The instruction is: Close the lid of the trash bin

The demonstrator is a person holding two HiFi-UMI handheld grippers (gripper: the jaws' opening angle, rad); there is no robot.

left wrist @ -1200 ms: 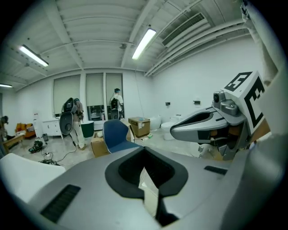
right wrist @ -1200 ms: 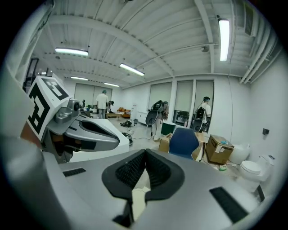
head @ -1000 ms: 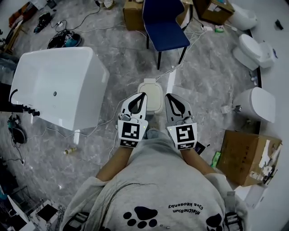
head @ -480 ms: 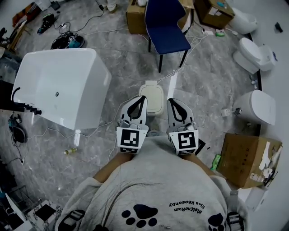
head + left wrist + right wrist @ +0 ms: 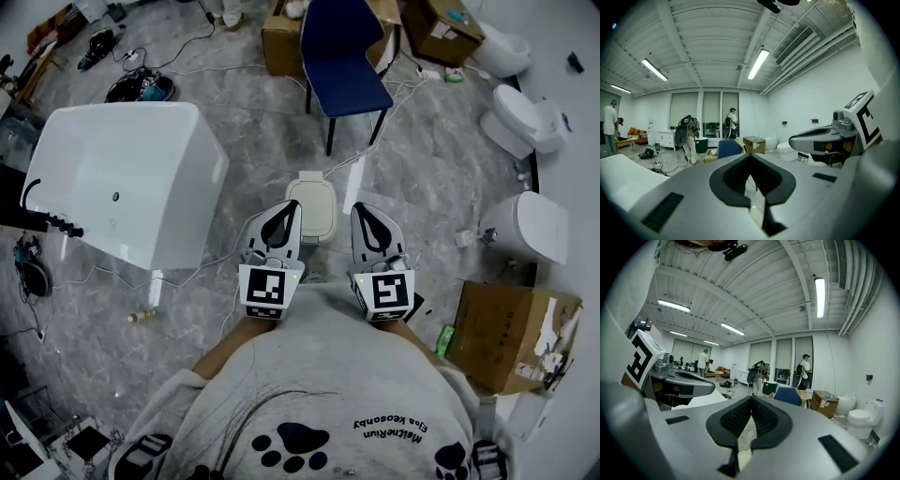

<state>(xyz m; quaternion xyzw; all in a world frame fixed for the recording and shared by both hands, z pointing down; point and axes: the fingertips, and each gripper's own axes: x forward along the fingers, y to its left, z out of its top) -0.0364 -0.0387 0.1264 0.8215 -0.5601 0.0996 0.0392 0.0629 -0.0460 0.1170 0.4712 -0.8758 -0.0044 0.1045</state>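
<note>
Trash bin [image 5: 313, 205]: head view; people [image 5: 805, 373]: gripper views.

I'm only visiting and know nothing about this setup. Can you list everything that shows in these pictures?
bin: one, cream, lid down, on the floor just ahead of the tongs
chair: one, blue, beyond the bin
bathtub: one, white, left of the bin
toilets: three, white, right side
boxes: at least three, brown, two at the top, one lower right
cables: several, dark and white, across the grey floor
people: three, far end of the room
left tongs: one, grey, shut, empty
right tongs: one, grey, shut, empty
sweatshirt: one, grey with a paw print, bottom of the head view
</note>
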